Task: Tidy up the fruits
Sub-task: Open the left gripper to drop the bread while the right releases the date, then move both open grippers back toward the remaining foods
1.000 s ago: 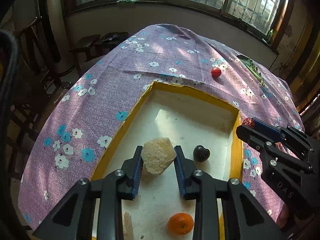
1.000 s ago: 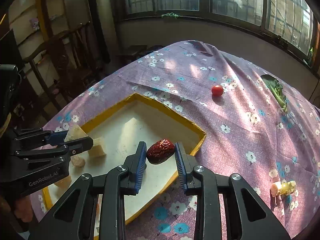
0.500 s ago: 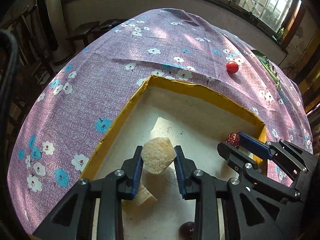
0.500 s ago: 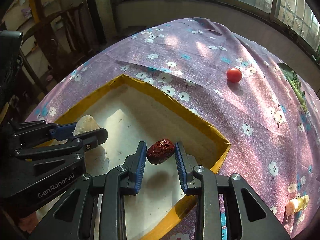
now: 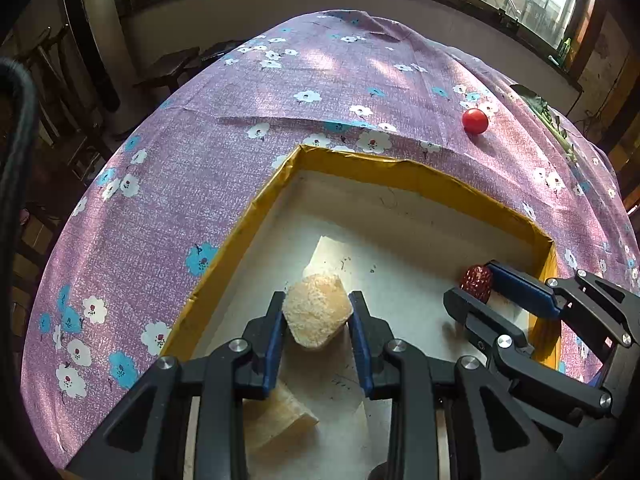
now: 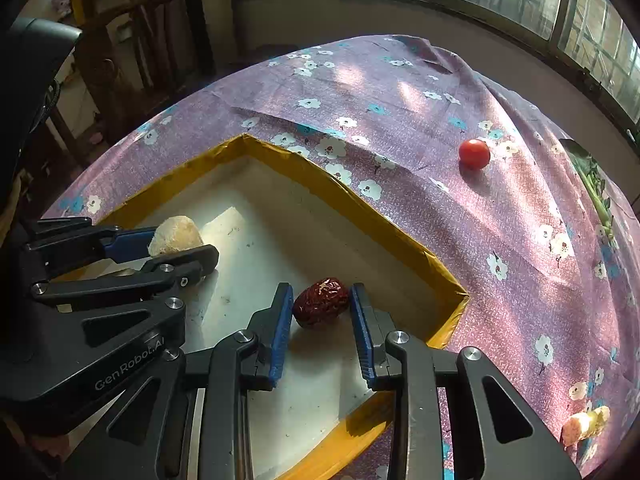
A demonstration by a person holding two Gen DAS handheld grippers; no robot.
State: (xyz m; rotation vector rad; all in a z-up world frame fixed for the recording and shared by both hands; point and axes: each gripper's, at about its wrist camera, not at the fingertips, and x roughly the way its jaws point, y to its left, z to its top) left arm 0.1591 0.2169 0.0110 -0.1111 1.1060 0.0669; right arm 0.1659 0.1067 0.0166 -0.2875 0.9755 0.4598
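We hold a wrinkled red date between the blue pads of our right gripper, at lower centre of the right wrist view. Its long axis runs roughly across the gap, from one pad to the other, tilted a little upward to the right. The right jaws are closed to the date's length and hold it over the white floor of the yellow-rimmed tray, near the tray's right-hand corner. Its shadow falls on the floor just below it, so we judge it is lifted only slightly.

In the left wrist view, our left gripper is closed on a pale, rough chunk of fruit at lower centre of the frame, also over the tray floor. A second pale piece lies on the floor beneath the left fingers, at the bottom of the frame. The right gripper and the date show at the right edge there, close to the tray's far right corner.

Both pieces are already inside the rim, so the coming move looks like a straight lowering and release. The date goes down where it hangs; the right hand is the nearer one to that corner.

Beyond the tray, on the purple flowered cloth, a red cherry tomato sits in the upper right. A pale piece lies at the lower right edge. Both are well apart from the tray and nearer our right hand.
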